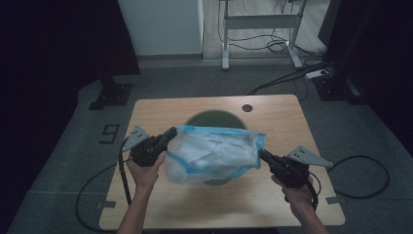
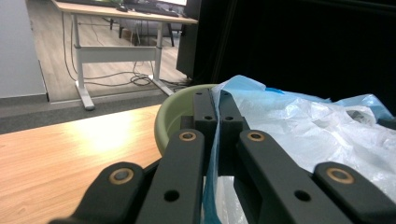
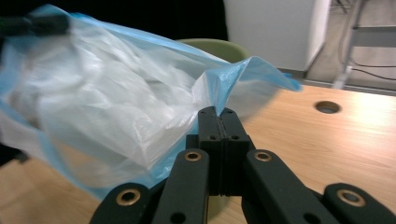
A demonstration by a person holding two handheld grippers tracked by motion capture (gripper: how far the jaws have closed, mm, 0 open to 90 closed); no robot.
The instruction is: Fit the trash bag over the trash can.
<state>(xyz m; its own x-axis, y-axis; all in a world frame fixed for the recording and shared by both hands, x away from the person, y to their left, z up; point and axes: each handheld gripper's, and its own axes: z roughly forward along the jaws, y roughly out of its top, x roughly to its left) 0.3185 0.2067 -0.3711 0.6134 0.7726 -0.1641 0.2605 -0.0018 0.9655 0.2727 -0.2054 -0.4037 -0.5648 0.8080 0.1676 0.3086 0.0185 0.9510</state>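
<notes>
A clear plastic bag with a blue rim (image 1: 214,152) hangs stretched between my two grippers, above a green round bin (image 1: 214,118) on the wooden table (image 1: 272,200). My left gripper (image 1: 171,134) is shut on the bag's left rim; in the left gripper view its jaws (image 2: 215,100) pinch the blue edge, with the bag (image 2: 317,135) to the right and the bin's rim (image 2: 175,109) behind. My right gripper (image 1: 262,155) is shut on the right rim; in the right gripper view its jaws (image 3: 219,116) clamp the blue edge of the bag (image 3: 102,107). The bag's mouth gapes toward the far side.
A round cable hole (image 1: 247,107) sits in the table's far right part. Beyond the table stand a white cabinet (image 1: 160,27) and a desk frame (image 1: 260,29) with floor cables. Black cables trail from both grippers over the table's edges.
</notes>
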